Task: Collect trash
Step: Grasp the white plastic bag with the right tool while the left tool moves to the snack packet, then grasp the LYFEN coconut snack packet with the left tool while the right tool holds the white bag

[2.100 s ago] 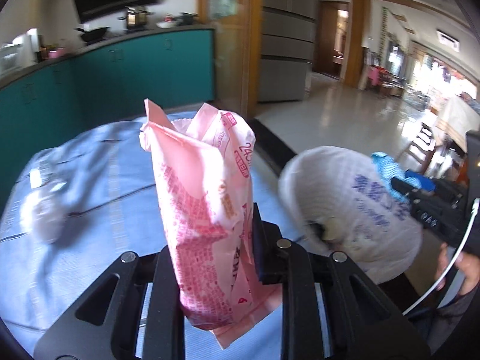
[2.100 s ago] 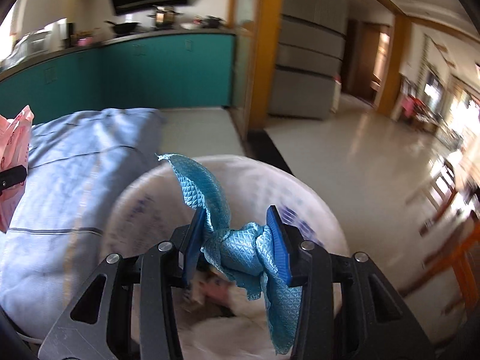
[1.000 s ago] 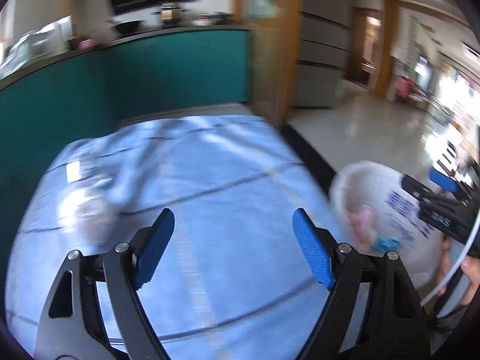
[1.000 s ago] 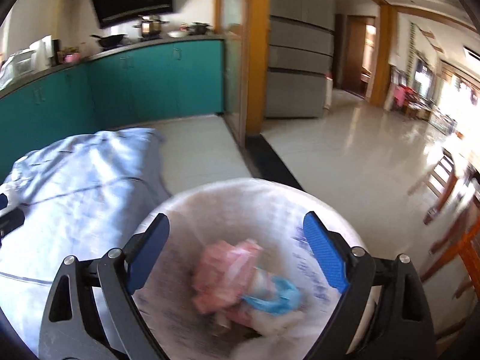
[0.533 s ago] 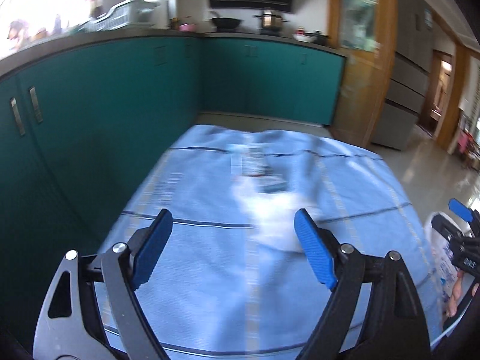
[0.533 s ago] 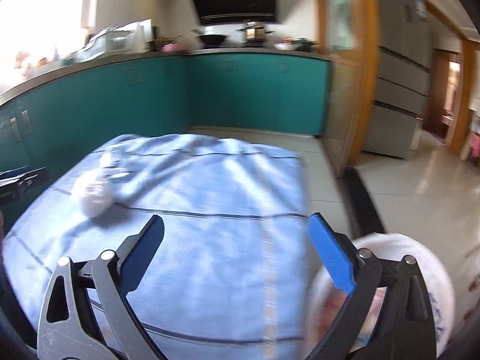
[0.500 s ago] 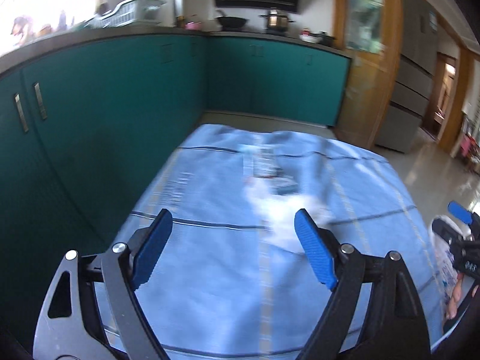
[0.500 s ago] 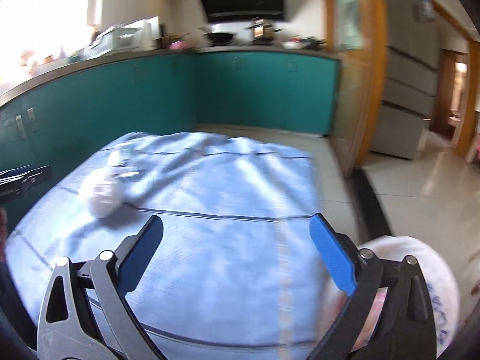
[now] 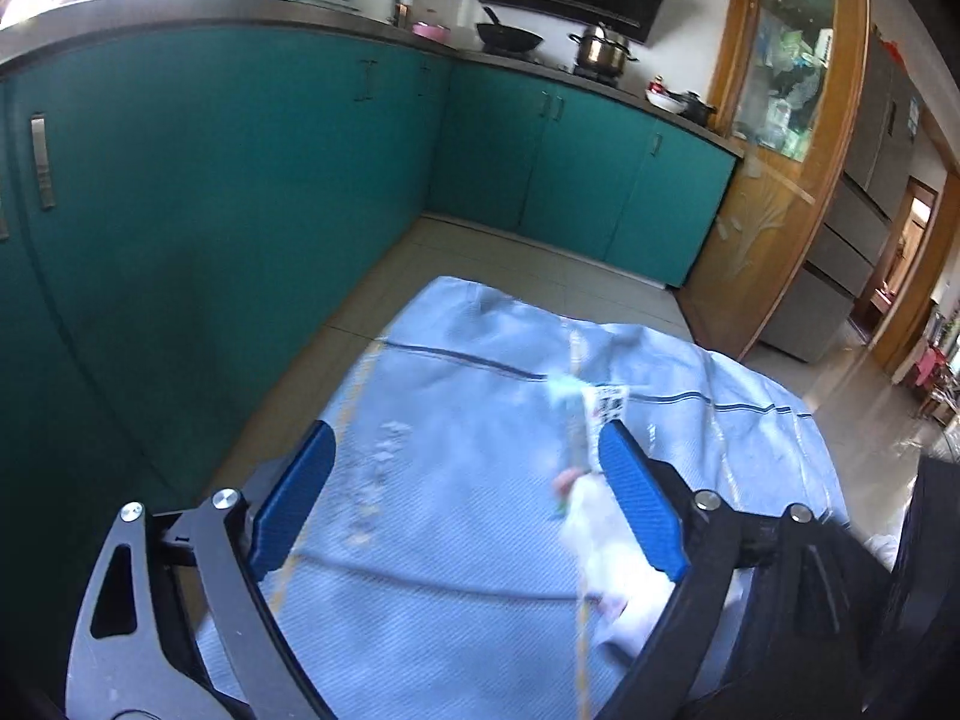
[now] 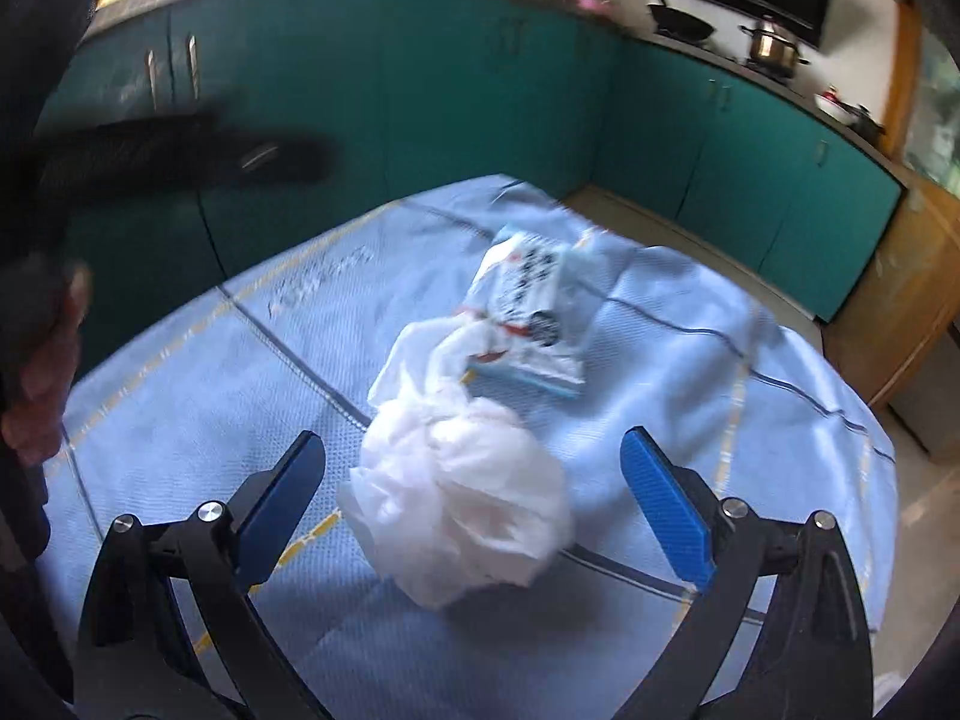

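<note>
A crumpled white plastic bag (image 10: pixel 462 492) lies on the light blue cloth (image 10: pixel 240 360). A flat white and light blue wrapper with dark print (image 10: pixel 531 312) lies just behind it, touching it. My right gripper (image 10: pixel 474 498) is open and empty, its blue pads either side of the white bag, close above the cloth. My left gripper (image 9: pixel 468 504) is open and empty over the cloth (image 9: pixel 450 540). In the left wrist view the white bag (image 9: pixel 606 546) and the wrapper (image 9: pixel 591 414) sit by the right pad, blurred.
Teal kitchen cabinets (image 9: pixel 240 180) run along the left and back, close to the cloth's left edge. A wooden door frame (image 9: pixel 780 192) and a grey fridge (image 9: pixel 852 264) stand at the right. The other gripper shows as a dark blur (image 10: pixel 150 156) at left.
Both grippers let go of the pink bag and blue rag into the white-lined bin, swung left away from it, and have closed in on the white bag and wrapper.
</note>
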### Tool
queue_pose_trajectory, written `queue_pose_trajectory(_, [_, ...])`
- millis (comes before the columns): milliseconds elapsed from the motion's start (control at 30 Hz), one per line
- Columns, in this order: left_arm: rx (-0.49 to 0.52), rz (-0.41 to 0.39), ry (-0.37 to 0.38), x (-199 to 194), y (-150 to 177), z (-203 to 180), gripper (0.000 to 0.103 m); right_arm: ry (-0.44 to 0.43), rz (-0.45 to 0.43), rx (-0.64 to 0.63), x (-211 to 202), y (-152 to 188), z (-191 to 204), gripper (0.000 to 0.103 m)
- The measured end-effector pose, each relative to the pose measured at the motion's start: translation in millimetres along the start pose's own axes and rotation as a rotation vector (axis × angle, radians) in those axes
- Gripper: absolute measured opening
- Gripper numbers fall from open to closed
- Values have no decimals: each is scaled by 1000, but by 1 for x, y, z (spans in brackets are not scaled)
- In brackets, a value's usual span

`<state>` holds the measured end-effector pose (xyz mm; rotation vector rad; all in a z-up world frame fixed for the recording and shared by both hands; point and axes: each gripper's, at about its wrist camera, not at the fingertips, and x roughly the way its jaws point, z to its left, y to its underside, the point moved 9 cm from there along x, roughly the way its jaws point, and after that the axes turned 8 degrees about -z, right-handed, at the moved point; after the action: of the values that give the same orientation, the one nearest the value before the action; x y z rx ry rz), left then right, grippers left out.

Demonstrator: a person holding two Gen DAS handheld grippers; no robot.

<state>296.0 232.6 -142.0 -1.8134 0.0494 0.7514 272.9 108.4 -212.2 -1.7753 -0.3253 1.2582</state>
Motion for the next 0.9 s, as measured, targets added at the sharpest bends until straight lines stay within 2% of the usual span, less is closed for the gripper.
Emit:
queue_pose_trajectory(33, [-1, 10, 14, 9, 1, -7, 91, -12, 5, -2, 1, 3, 3, 59])
queue_pose_trajectory(67, [-4, 23, 24, 17, 3, -15, 92, -35, 36, -5, 4, 10, 6, 43])
queue_pose_trajectory(167, [-14, 69, 37, 31, 12, -32, 93, -44, 38, -2, -7, 16, 6, 38])
queue_pose_trajectory(333, [-21, 154, 159, 49, 32, -83, 97, -33, 24, 40, -52, 38, -7, 38])
queue_pose_trajectory(400, [-11, 176, 182, 57, 40, -96, 99, -14, 22, 73, -69, 53, -20, 38])
queue_pose_trajectory(567, [-4, 257, 175, 81, 65, -112, 99, 48, 27, 178, -92, 82, -55, 38])
queue_pose_trajectory(667, [16, 252, 183, 83, 71, -117, 98, 55, 18, 199, -100, 88, -62, 38])
queue_pose_trajectory(733, [44, 264, 193, 81, 76, -122, 86, 67, 19, 192, -103, 90, -63, 38])
queue_pose_trajectory(800, [70, 287, 208, 80, 82, -127, 60, 71, 17, 181, -104, 90, -61, 38])
queue_pose_trajectory(833, [86, 297, 215, 78, 86, -129, 50, 75, 13, 173, -106, 89, -60, 38])
queue_pose_trajectory(867, [95, 295, 220, 78, 87, -130, 45, 77, 10, 169, -107, 90, -61, 38])
queue_pose_trajectory(900, [106, 294, 234, 75, 90, -132, 30, 79, 7, 166, -107, 89, -62, 38])
